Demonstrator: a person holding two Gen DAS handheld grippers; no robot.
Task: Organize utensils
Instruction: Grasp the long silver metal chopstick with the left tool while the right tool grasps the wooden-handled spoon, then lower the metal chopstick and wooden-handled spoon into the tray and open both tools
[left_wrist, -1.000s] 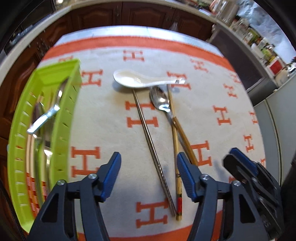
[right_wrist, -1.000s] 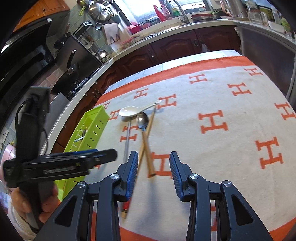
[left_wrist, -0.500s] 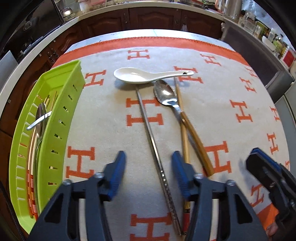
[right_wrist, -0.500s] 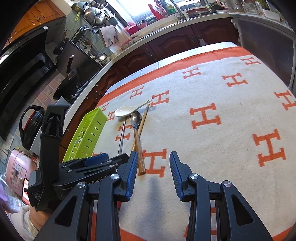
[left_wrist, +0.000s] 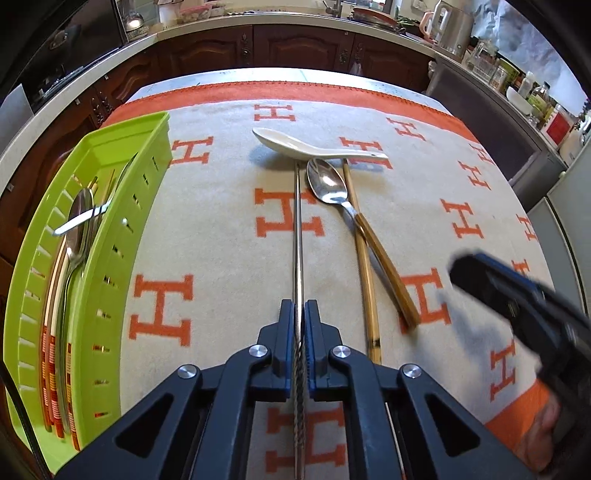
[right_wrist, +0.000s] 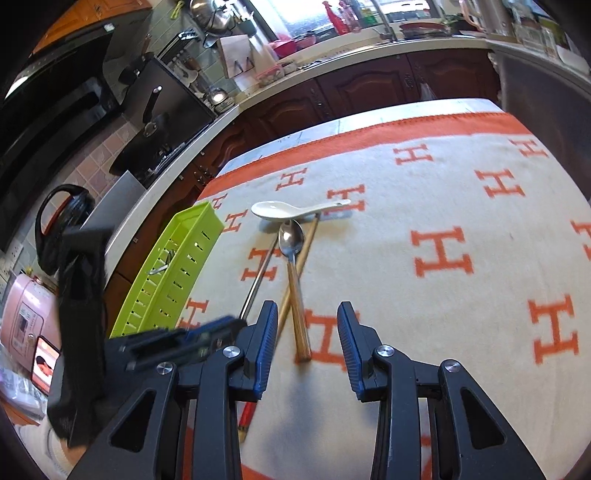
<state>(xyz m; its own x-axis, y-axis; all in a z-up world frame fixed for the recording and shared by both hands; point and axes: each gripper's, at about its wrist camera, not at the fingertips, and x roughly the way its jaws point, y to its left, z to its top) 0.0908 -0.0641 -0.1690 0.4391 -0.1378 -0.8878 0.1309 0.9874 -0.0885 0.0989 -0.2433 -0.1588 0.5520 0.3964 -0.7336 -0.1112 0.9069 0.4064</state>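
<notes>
The left gripper (left_wrist: 299, 317) has just been closing and is now pinched on the metal chopstick (left_wrist: 297, 229), gripped near its textured near end so that the rod can be lifted lengthwise. Its far tip is tucked under the white ceramic spoon (left_wrist: 295, 143), so it is judged that a slide toward the near side is needed first. The right gripper (right_wrist: 307, 332) is held partly spread, nothing between its pads, above the wooden handle of the steel spoon (right_wrist: 293, 266), which is crossed over 1 bamboo chopstick (left_wrist: 364, 258). The green tray (left_wrist: 110, 236) is set at the left, already loaded with utensils laid lengthwise.
</notes>
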